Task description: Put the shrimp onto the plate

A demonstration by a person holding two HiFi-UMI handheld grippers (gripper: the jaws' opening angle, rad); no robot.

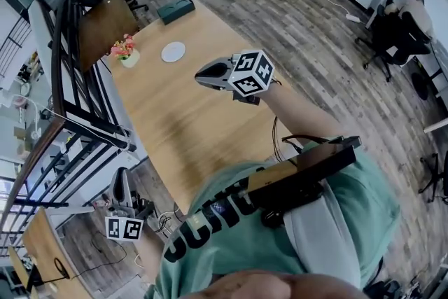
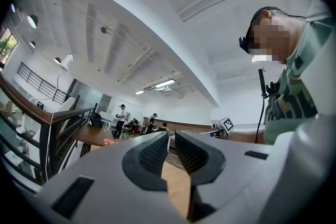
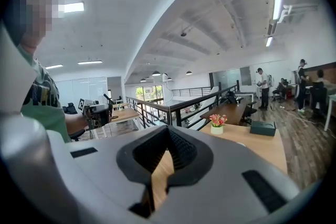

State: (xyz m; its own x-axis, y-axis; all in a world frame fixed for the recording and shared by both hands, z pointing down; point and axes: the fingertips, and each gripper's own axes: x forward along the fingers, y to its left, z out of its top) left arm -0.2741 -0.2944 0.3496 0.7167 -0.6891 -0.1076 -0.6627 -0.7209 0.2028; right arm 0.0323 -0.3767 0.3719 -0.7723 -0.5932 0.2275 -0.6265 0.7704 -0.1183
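Observation:
No shrimp shows in any view. The white plate [image 1: 173,51] lies empty on the far part of the long wooden table [image 1: 182,122]. My right gripper [image 1: 201,75] hovers above the table's middle, pointing toward the plate and well short of it. Its jaws are shut with nothing between them, as the right gripper view [image 3: 168,134] shows. My left gripper [image 1: 120,177] hangs low off the table's near left corner, above the floor. In its own view [image 2: 171,139] the pads stand a narrow gap apart and hold nothing.
A small pot of pink flowers [image 1: 126,52] stands left of the plate, and a dark box [image 1: 175,9] sits at the table's far end. A black railing [image 1: 77,101] runs along the table's left side. People sit and stand at desks farther off.

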